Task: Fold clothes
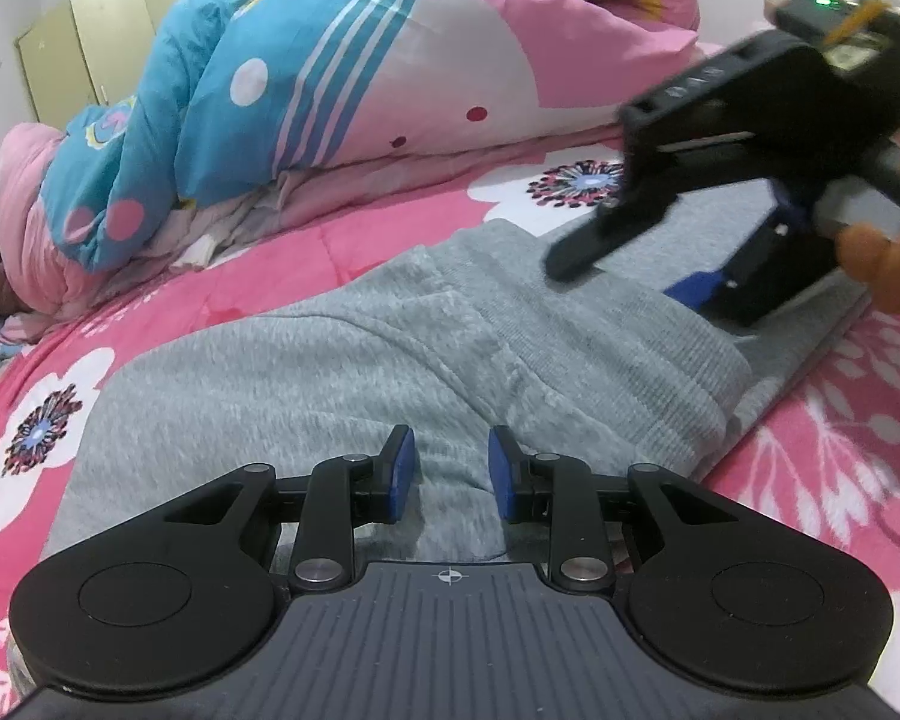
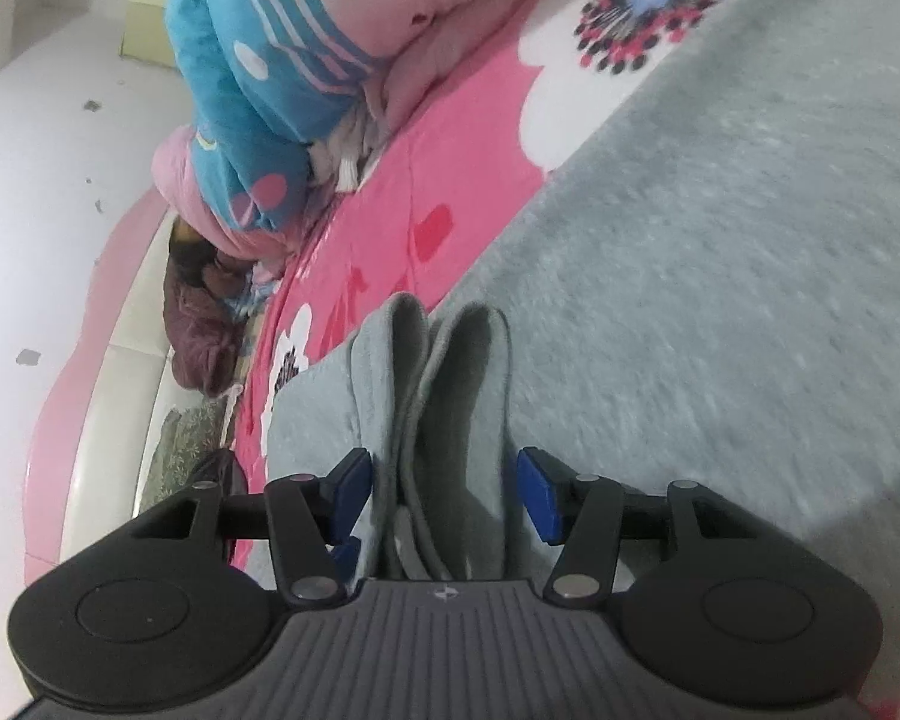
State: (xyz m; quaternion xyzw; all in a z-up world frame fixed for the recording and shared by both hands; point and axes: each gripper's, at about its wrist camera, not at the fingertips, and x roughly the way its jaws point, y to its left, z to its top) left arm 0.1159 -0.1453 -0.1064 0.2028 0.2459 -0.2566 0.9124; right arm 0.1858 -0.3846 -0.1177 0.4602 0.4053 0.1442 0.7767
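Your left gripper (image 1: 451, 468) pinches a soft ridge of the fuzzy grey garment (image 1: 342, 360) spread across the pink floral quilt (image 1: 330, 252). Your right gripper (image 2: 444, 495) gapes around two ribbed folds, pads clear.

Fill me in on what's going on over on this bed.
A person is folding a grey fleece garment on a pink floral bedspread, a handheld gripper in each hand. The left gripper is pinching a ridge of the fabric. The right gripper stands open, a doubled grey fold loose between its pads.
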